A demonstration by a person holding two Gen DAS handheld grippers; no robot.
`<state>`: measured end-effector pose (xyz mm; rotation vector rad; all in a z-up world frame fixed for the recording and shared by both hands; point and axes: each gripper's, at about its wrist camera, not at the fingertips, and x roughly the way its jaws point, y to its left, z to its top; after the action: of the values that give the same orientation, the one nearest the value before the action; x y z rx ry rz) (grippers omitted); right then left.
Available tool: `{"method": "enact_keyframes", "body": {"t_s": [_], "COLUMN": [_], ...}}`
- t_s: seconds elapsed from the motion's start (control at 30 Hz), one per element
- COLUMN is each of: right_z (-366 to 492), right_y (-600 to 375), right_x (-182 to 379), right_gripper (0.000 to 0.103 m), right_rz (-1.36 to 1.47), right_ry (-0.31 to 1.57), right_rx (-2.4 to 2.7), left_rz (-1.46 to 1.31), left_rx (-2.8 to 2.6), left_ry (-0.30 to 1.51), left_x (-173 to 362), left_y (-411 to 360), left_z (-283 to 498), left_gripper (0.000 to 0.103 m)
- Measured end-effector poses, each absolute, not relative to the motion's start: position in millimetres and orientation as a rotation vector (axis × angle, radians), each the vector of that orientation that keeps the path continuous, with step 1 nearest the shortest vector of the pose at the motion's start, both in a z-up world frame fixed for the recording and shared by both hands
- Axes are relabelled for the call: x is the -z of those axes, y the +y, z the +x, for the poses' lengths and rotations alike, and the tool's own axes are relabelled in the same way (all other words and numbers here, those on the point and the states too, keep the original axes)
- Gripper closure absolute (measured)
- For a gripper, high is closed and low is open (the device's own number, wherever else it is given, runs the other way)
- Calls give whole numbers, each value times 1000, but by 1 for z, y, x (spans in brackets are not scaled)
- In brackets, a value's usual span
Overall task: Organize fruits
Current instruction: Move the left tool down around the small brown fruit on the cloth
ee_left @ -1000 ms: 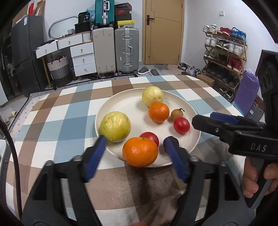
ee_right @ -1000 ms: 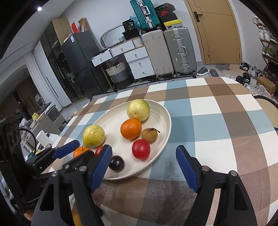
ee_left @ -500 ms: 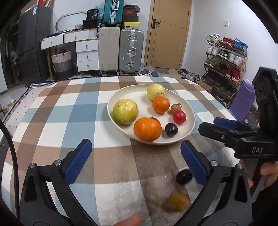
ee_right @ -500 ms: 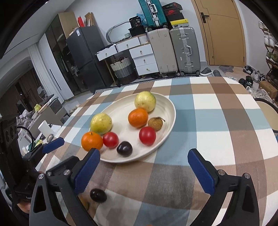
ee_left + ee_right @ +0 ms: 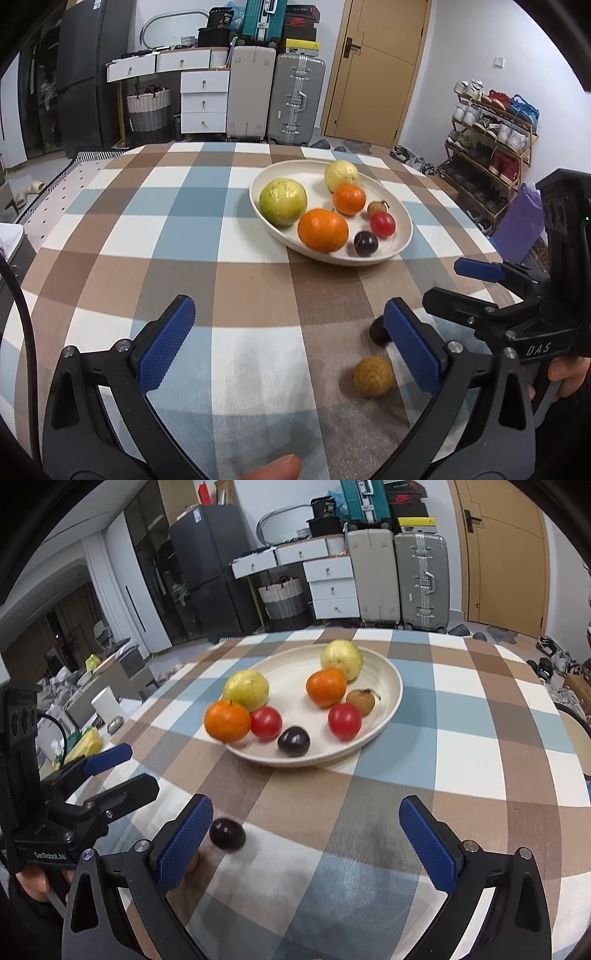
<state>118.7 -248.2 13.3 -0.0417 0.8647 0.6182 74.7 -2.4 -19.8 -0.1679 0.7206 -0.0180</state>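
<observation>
Cream-coloured, shallow round plate [image 5: 404, 236] sitting on the blue, brown and white checked tablecloth [image 5: 184, 229], already carrying most of the fruit: two pale yellow-green guavas [image 5: 283, 201], two bright oranges [image 5: 323, 230], two glossy red tomatoes [image 5: 344, 721], a rough brown longan with its stem [image 5: 361, 702] and one dark purple plum [image 5: 293, 741]. Lying loose on the cloth, well short of the plate: a second dark purple plum [image 5: 227, 833] and a small knobbly yellow-brown fruit [image 5: 373, 376], near each other.

Hovering low over the near edge of the cloth: left gripper [image 5: 291, 343] with blue-padded jaws spread as wide as they go, nothing between them; right gripper [image 5: 306, 845] likewise fully spread and holding nothing, its left pad just beside the loose plum.

Judging the step in hand as lining up on the two stray fruits. Calling next for dropping one pair of pads around the loose plum, closing gently so it does not roll or bruise, then lifting it over the rim into a bare patch of the plate; same again for the knobbly fruit.
</observation>
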Motion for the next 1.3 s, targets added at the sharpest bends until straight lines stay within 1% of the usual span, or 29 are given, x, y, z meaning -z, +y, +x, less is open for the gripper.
{"method": "enact_keyframes", "body": {"t_s": [0.57,0.93,1.03,1.1,1.13,1.17,1.3], "right_z": [112,111,111,111,111,111,111], "right_y": [-246,-247,-246,-245,-245,-245,-246], "right_x": [-8,-11,-10,-10,-10,-10,-11], "right_gripper": [0,0,0,0,0,0,0], "right_rz": [-111,-110,-115,-118,-120,-120,-114], "right_ry": [920,902,905,905,905,905,899], "right_rx": [-668,-658,-657,-658,-657,-656,-653], "left_rz": [-117,-44,-33,-31,-32,-35,-50], "left_rx": [40,100,112,125,131,141,195], "left_ry": [841,898,905,910,912,915,902], "left_x": [41,49,51,51,52,52,50], "left_y": [-33,-54,-57,-59,-59,-59,-60], "left_z": [61,68,69,69,70,70,67], "left_gripper": [1,1,9,20,23,30,45]}}
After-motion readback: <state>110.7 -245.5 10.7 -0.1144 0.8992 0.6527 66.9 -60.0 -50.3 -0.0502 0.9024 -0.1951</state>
